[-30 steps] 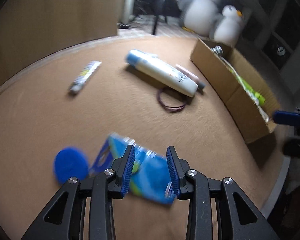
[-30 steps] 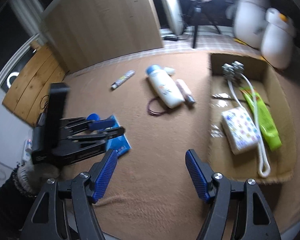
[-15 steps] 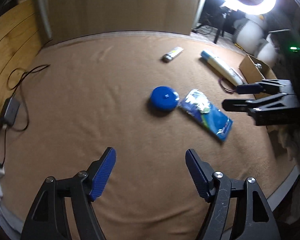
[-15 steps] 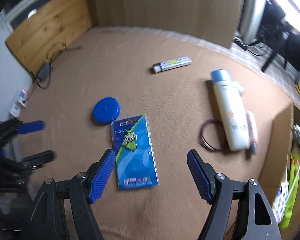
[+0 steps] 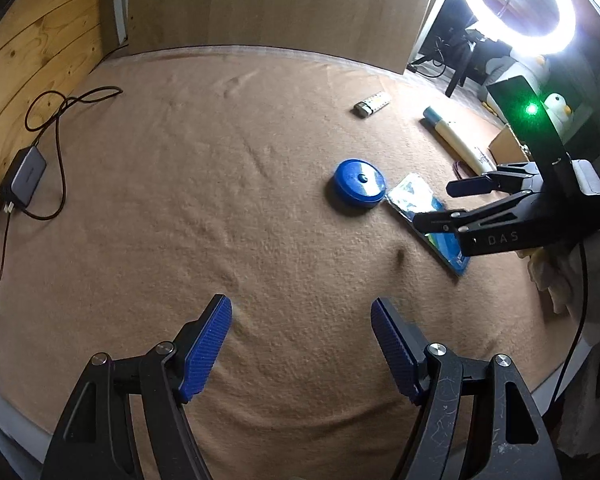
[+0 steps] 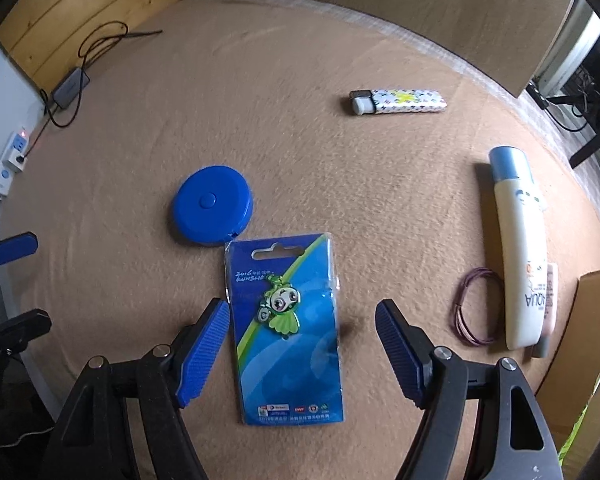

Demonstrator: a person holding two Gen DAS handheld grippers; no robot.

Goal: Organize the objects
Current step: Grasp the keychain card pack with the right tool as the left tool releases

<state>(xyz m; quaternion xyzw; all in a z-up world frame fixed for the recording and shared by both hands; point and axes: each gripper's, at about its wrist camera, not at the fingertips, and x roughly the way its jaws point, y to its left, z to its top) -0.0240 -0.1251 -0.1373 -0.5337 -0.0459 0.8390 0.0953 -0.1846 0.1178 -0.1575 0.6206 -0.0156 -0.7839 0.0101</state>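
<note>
Moved: left gripper (image 5: 301, 340) off blue card (image 6: 286, 330), jaws opened, empty | right gripper (image 6: 302, 346) open, straddling card — long axis 12–6, flat on blanket (image 6: 300, 140) | right nearer.

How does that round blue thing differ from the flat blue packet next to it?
The round blue case is a thick plain disc with a centre button; the blue packet is a thin rectangular card carrying a green cartoon charm and print. The packet lies between the right claw's open jaws; the case lies beyond them. Both are blue and lie flat.
</note>
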